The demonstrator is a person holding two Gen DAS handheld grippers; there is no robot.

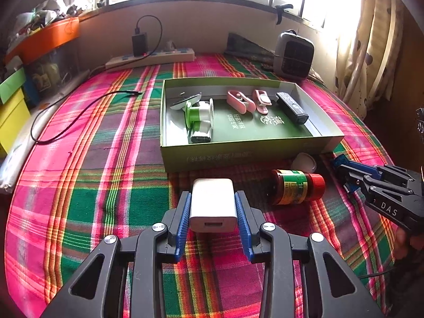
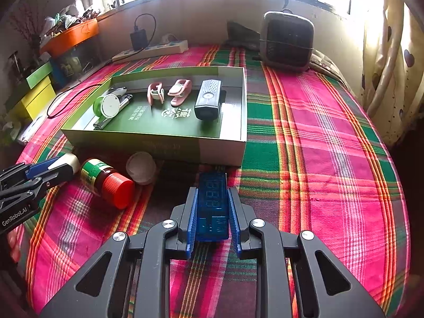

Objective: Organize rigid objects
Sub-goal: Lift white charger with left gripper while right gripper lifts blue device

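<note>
My left gripper is shut on a white USB charger, held just in front of the green cardboard box. My right gripper is shut on a blue translucent USB meter, near the box's front wall. The box holds a green-and-white spool, two pink clips, a black device and a metal tool. A jar with a red lid lies on its side on the cloth between the grippers, next to a white cap.
A plaid cloth covers the surface. A power strip with a black charger and a grey heater stand at the back. A black cable lies at the left. Coloured boxes stack at the far left.
</note>
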